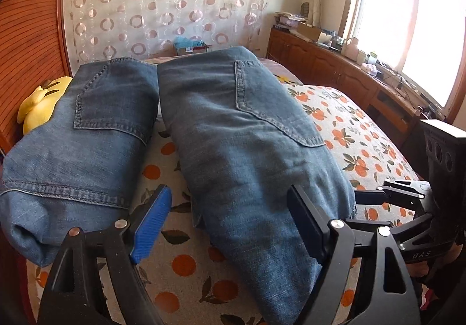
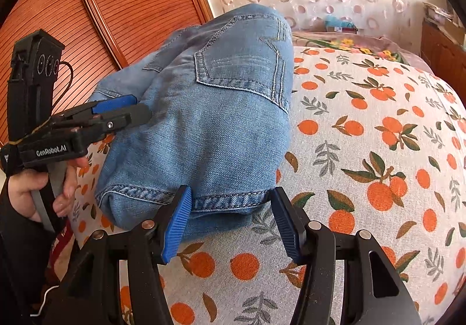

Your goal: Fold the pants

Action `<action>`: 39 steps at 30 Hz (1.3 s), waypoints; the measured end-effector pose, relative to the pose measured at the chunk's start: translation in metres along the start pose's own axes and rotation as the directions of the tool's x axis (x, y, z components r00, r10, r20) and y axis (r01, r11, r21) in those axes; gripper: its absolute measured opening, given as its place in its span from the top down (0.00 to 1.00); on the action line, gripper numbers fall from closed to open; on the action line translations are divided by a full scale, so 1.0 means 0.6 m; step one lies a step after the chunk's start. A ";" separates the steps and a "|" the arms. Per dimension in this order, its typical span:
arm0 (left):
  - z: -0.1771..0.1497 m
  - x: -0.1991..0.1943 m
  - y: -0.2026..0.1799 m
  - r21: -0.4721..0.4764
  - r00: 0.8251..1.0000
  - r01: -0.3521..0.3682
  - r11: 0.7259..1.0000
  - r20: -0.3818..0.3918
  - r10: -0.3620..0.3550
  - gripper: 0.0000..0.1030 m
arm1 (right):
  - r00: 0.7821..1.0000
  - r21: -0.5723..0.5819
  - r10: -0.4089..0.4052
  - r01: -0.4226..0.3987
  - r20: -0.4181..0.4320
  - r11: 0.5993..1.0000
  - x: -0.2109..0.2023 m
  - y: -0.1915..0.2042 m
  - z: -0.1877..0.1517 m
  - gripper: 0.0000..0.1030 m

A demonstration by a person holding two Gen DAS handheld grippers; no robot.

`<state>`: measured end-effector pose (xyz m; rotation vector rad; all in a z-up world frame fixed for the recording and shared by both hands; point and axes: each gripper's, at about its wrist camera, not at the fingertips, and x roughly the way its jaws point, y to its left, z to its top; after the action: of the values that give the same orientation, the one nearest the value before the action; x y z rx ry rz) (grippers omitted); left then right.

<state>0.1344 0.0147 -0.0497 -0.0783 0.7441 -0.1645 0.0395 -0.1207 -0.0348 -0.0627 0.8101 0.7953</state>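
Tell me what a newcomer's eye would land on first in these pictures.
The folded blue jeans lie in the middle of the bed, on the orange-print bedspread. The left tongs stand open around the near part of the denim. The right tongs straddle the stitched hem nearest the camera. A yellow plush toy peeks out by the wooden headboard.

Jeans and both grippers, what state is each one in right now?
Jeans: lying bunched on the bedspread, back pockets up.
Left gripper: open, denim between its fingers, not pinched.
Right gripper: open, straddling the jeans' stitched edge.
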 end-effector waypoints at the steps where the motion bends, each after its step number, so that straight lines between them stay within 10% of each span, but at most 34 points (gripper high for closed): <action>1: 0.002 -0.001 0.000 0.002 1.000 -0.005 1.000 0.005 0.005 0.20 | 1.000 -0.002 -0.001 0.001 0.003 1.000 -0.003 0.000 0.000 0.44; 22: 0.019 0.004 -0.005 0.005 1.000 -0.029 1.000 0.004 0.029 0.20 | 0.993 -0.044 -0.083 0.086 0.080 0.995 -0.046 -0.046 0.071 0.40; 39: 0.007 0.052 0.025 -0.048 0.999 0.007 0.999 -0.044 -0.009 0.20 | 0.998 -0.050 0.057 -0.056 0.002 0.997 0.147 -0.134 0.269 0.35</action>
<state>0.1618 0.0239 -0.0693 -0.1235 0.7917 -0.1560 0.2301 -0.0695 0.0005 -0.0837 0.7917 0.8691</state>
